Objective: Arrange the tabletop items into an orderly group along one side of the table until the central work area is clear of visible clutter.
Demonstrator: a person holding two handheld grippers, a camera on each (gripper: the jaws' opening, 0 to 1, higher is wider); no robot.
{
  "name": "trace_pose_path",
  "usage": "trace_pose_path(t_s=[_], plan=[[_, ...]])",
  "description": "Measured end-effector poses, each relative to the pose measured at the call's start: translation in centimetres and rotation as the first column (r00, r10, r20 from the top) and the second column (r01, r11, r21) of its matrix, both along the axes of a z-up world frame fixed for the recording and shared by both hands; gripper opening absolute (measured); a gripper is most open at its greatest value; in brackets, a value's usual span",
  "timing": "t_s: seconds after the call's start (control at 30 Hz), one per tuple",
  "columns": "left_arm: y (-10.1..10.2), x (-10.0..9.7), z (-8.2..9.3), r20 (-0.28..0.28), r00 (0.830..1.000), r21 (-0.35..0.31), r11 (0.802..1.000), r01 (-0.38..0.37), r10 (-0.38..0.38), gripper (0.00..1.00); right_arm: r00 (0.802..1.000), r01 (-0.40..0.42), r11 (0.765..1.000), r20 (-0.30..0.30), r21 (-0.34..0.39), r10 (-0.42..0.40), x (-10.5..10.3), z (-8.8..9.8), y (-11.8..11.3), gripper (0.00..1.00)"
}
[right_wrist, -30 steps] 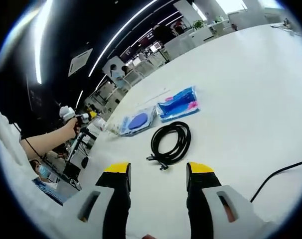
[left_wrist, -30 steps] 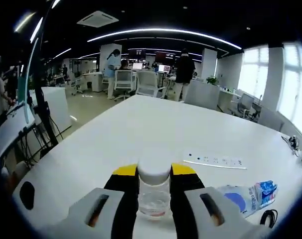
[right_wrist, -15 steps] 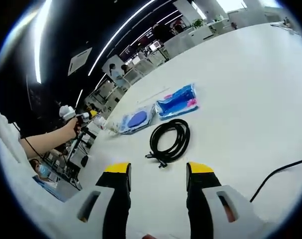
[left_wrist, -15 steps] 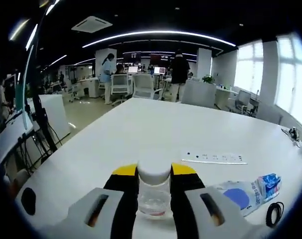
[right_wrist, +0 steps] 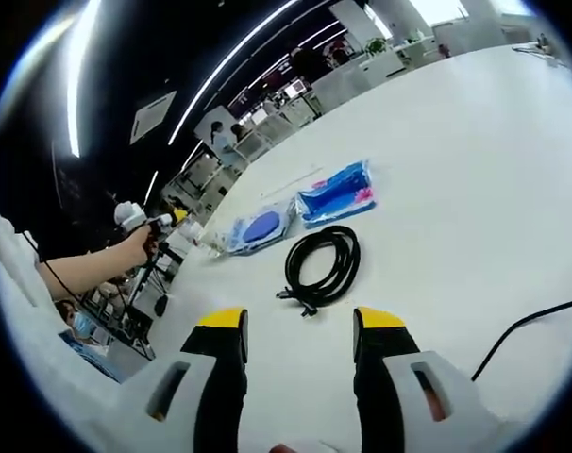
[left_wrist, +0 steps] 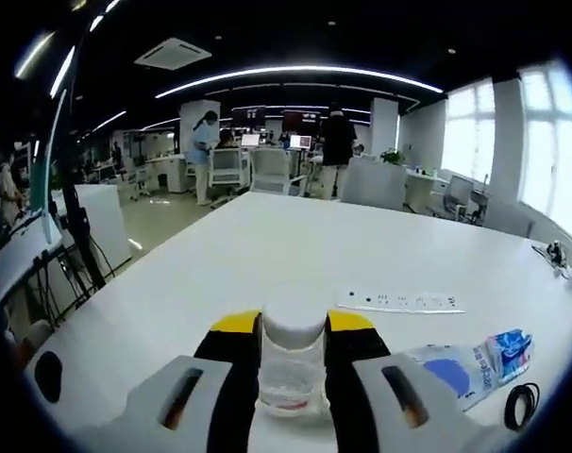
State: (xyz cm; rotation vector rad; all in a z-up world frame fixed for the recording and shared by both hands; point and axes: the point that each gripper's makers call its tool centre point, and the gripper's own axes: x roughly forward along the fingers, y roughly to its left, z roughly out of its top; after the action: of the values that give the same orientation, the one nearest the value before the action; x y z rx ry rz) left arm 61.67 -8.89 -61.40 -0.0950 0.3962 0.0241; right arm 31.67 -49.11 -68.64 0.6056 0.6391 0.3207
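Observation:
My left gripper [left_wrist: 293, 326] is shut on a small clear jar [left_wrist: 292, 368] with a white lid, held just above the white table [left_wrist: 295, 236]. Beyond it a white power strip [left_wrist: 401, 302] lies flat, and to the right lie a clear packet with a blue disc [left_wrist: 453, 370], a blue packet [left_wrist: 509, 345] and a black cable coil [left_wrist: 518, 406]. In the right gripper view my right gripper [right_wrist: 298, 326] stands open over the table [right_wrist: 475, 160], short of the coiled black cable [right_wrist: 325, 266]. Past it lie the blue packet [right_wrist: 337, 194] and the disc packet [right_wrist: 259, 228]. The left gripper [right_wrist: 138, 219] shows far left in a person's hand.
A black cord [right_wrist: 527, 328] runs off the right side of the table. Office desks, chairs and standing people [left_wrist: 338, 146] lie beyond the far table end. A stand with cables [left_wrist: 78, 236] is at the left. Small items [left_wrist: 555, 255] sit at the far right table edge.
The left gripper view has shifted slightly, bringing the black coil into sight at lower right. The jar stays gripped. The right gripper has barely moved.

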Motion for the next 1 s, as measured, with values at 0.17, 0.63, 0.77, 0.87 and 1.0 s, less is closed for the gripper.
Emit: trace_pose_path(t_s=[0.17, 0.63, 0.77, 0.87, 1.0], plan=[[0.3, -0.4, 0.7, 0.039, 0.999, -0.007, 1.0, -0.001, 0.002, 0.52, 1.0, -0.001, 1.0, 0.015, -0.002, 0.001, -0.3, 0.2, 0.0, 0.43], [1.3, -8.9, 1.7, 0.081, 0.99, -0.06, 0.991, 0.123, -0.118, 0.78, 0.997, -0.052, 0.997, 0.056, -0.061, 0.055, -2.1, 1.1, 0.9, 0.55], [1.4, -11.6, 2.3, 0.104, 0.978, -0.025, 0.983, 0.182, -0.178, 0.81, 0.996, -0.063, 0.995, 0.051, -0.078, 0.067, -2.8, 1.2, 1.1, 0.61], [1.8, -13.3, 2.5, 0.11, 0.974, -0.001, 0.979, 0.202, -0.2, 0.83, 0.996, -0.069, 0.994, 0.043, -0.09, 0.073, -3.3, 1.2, 1.3, 0.65], [2.6, -16.8, 2.4, 0.081, 0.964, 0.063, 0.967, 0.248, -0.253, 0.88, 0.996, -0.09, 0.989, 0.016, -0.117, 0.092, -4.3, 0.5, 1.7, 0.69]])
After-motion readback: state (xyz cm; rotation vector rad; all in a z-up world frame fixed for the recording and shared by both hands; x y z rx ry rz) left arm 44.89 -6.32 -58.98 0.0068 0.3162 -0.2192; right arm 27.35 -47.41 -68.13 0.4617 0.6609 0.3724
